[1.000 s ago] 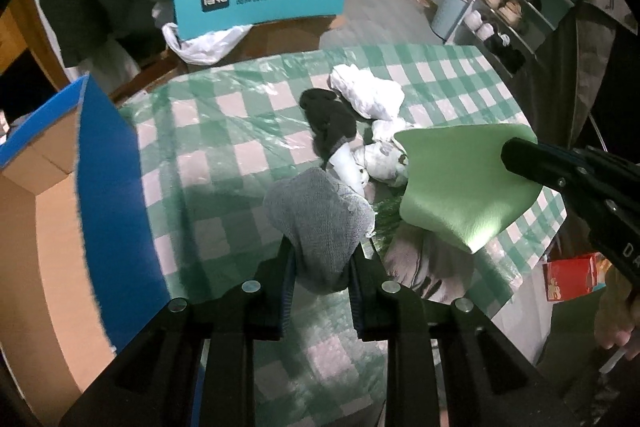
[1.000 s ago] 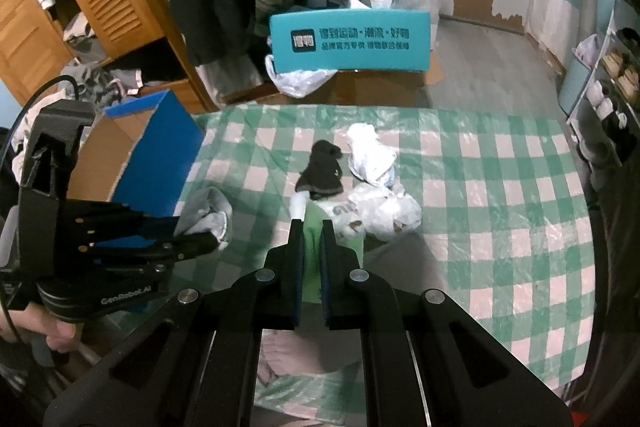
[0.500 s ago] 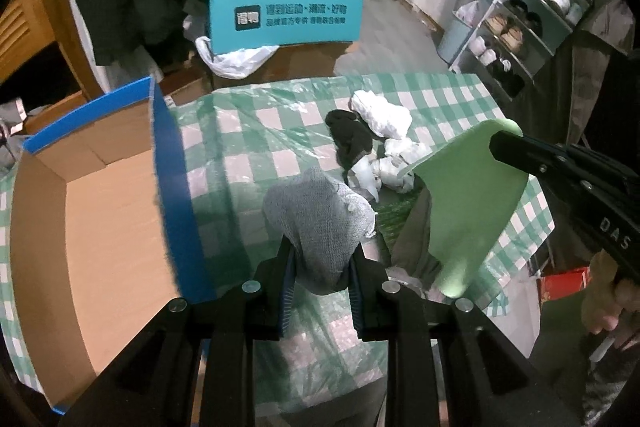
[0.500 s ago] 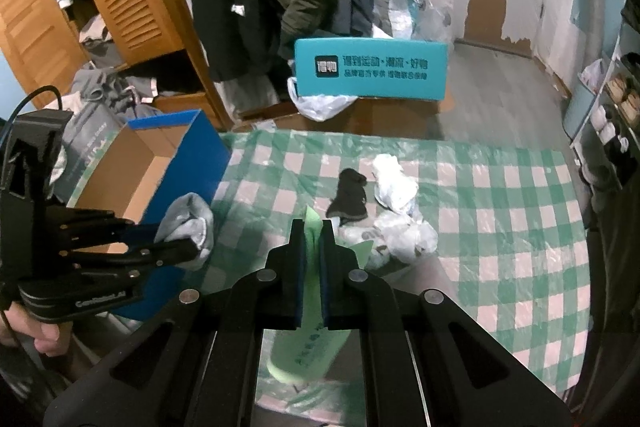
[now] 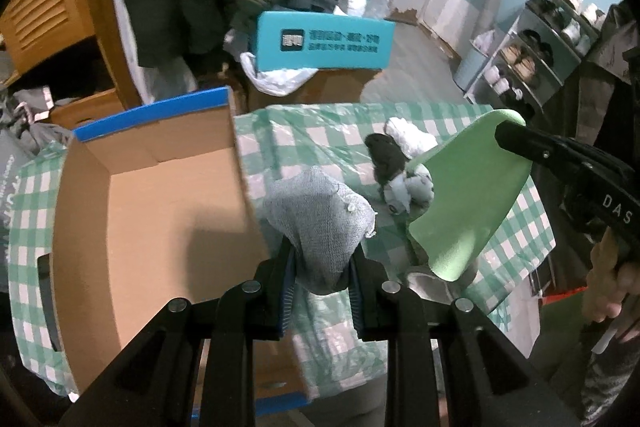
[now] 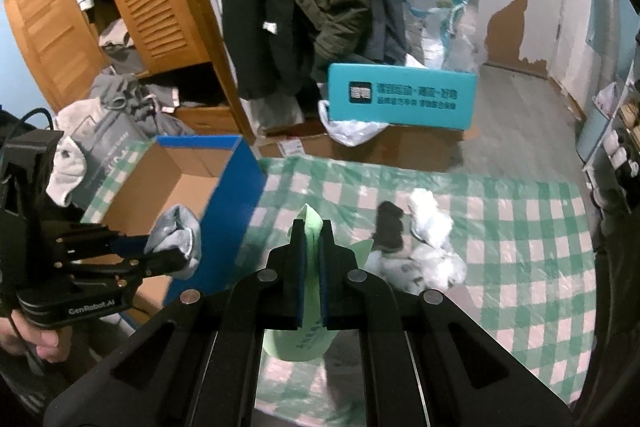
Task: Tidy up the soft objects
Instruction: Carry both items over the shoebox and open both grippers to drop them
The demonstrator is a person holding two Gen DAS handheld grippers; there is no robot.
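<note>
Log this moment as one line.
left tongs: shut on grey sock | right tongs: shut on green insole | box: open

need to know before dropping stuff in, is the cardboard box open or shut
Open: the cardboard box has no lid on top, and its bare brown inside shows in both views.

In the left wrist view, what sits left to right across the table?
Cardboard box → grey sock held in the left gripper → black sock → green insole → right gripper.
</note>
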